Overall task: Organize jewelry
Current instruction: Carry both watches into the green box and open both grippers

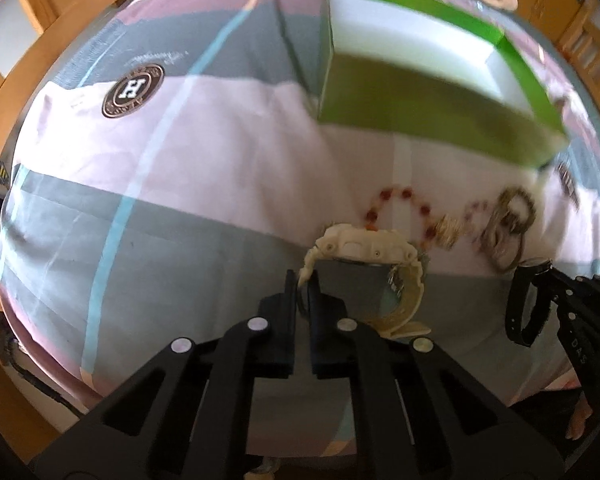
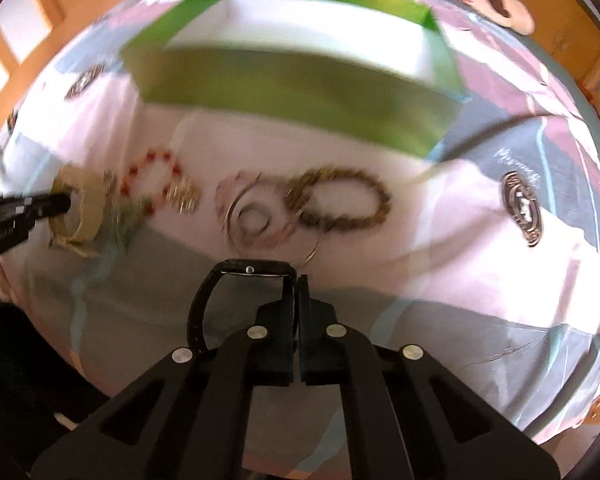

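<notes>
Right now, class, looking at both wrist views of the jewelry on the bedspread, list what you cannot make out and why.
- Green box: its floor is hidden by its near wall in both views.
- Ring pile: motion blur in the right wrist view; the pieces cannot be counted.
- Black watch: dial faces away; the right gripper covers part of the strap.
- Cream watch: seen edge-on; dial unreadable.
- Round logo: rim lettering too small.
</notes>
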Tool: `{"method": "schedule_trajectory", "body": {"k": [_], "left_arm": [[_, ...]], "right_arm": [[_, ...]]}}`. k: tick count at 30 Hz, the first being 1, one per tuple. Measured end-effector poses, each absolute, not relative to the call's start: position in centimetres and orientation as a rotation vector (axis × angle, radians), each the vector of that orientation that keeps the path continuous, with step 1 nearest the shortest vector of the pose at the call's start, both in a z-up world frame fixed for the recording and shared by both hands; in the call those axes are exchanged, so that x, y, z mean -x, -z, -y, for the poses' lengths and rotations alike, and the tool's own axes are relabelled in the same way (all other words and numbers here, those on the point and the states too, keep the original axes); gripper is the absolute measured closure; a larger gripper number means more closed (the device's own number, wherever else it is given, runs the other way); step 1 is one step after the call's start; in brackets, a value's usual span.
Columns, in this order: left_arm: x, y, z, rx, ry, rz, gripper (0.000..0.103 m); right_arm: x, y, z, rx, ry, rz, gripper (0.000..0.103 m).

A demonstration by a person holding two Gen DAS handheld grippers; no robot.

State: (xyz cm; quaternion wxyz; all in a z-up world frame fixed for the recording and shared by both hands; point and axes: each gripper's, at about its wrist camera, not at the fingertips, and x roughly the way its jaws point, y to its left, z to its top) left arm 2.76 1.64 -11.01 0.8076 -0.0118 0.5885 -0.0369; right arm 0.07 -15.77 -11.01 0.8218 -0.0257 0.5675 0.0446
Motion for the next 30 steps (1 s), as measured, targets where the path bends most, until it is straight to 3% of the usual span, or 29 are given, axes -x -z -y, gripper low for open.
{"method": "schedule_trajectory", "body": {"k": [13, 18, 30], "left_arm": [[-7.0, 2.2, 0.2, 0.060, 0.173, -1.123, 0.097], [-11.0, 2.7, 1.7, 0.135, 0.217, -1.081, 0.097], [-17.9, 6.1, 4.0, 0.120, 0.147, -1.092, 0.097]], "right_arm": [[-4.5, 3.3, 19.9, -0.110, -0.037, -1.054, 0.101], [-8.2, 1.5, 21.9, -0.162, -0.004, -0.966, 0.101], [-13.6, 6.5, 22.9, -0.214, 0.049, -0.973, 0.101]]}}
